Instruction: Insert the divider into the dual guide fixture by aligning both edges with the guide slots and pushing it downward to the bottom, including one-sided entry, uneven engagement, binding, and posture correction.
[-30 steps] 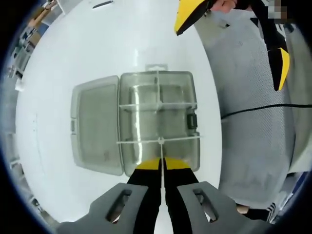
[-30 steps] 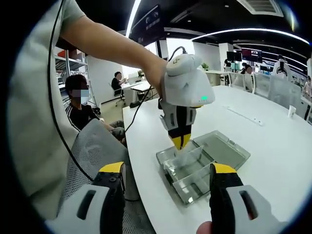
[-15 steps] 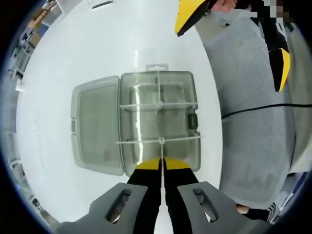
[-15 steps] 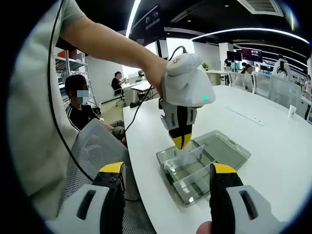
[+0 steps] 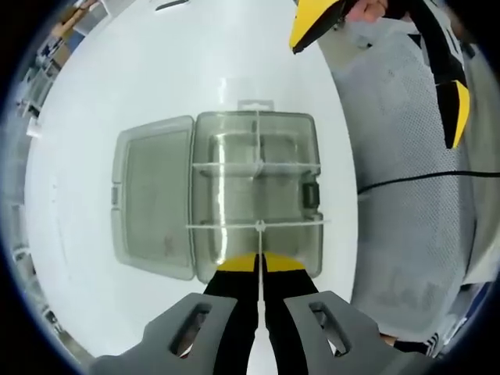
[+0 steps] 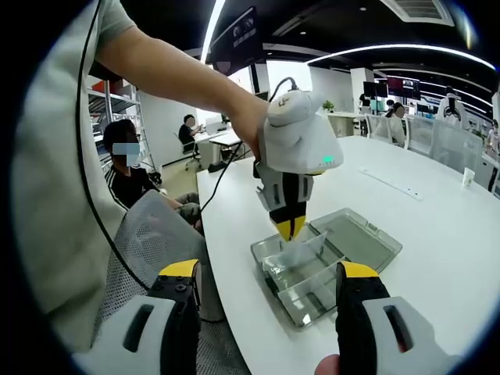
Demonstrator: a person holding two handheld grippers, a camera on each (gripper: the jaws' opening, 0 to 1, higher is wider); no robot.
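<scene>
A clear plastic box [image 5: 234, 195] lies on the white table [image 5: 156, 70], its lid [image 5: 152, 207] folded open to the left. My left gripper [image 5: 258, 262] is shut on a thin clear divider [image 5: 258, 226], which is seen edge-on above the box's near end. In the right gripper view the left gripper [image 6: 291, 226] points straight down and the divider [image 6: 301, 248] hangs below its yellow tips, reaching into the box [image 6: 312, 281]. How deep it sits I cannot tell. My right gripper [image 6: 269, 269] is open and holds nothing, well short of the box. It also appears as the right gripper [image 5: 383, 70], off the table edge.
A grey mesh chair [image 5: 406, 195] stands against the table's edge, with a black cable [image 5: 422, 178] running across it. A seated person [image 6: 133, 176] is behind the chair. A fixed cross divider [image 5: 250, 166] spans the box's middle. More desks and people fill the far room.
Almost nothing: the left gripper keeps the divider at the same spot over the box. The left gripper view has shifted slightly.
</scene>
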